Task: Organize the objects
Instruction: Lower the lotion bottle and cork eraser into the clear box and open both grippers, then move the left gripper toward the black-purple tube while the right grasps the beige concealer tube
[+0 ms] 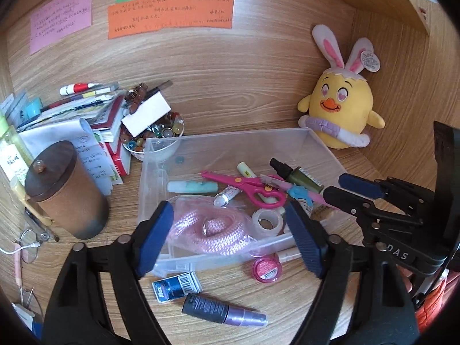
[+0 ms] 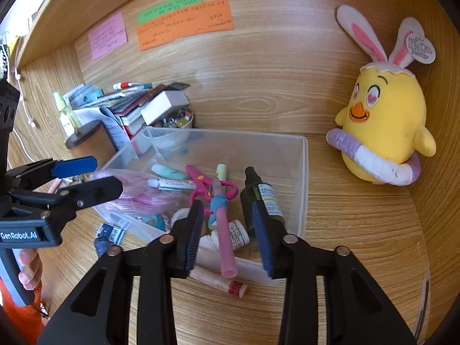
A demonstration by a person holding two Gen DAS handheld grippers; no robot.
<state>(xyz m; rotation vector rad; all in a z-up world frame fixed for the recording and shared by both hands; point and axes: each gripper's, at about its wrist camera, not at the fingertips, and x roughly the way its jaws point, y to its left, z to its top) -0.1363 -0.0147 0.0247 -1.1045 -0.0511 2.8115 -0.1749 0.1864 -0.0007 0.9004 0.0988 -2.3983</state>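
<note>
A clear plastic bin (image 1: 316,143) (image 2: 302,178) on the wooden desk holds pink scissors (image 1: 250,187) (image 2: 201,184), a pink rope in a bag (image 1: 212,230), a tape roll (image 1: 268,221), a dark green spray bottle (image 1: 299,175) (image 2: 261,201), small tubes and a pink pen (image 2: 224,235). My left gripper (image 1: 230,235) is open above the bin's near edge, over the rope bag. My right gripper (image 2: 230,233) is open around the pink pen, which leans on the bin's front wall; it also shows in the left wrist view (image 1: 342,187).
On the desk before the bin lie a purple-capped dark tube (image 1: 221,310), a black eraser pack (image 1: 175,286), a pink round tin (image 1: 266,267) and a red-tipped tube (image 2: 221,283). A brown lidded jar (image 1: 63,189), stacked books, a bead bowl (image 1: 155,135) stand left. A yellow chick plush (image 1: 342,106) sits right.
</note>
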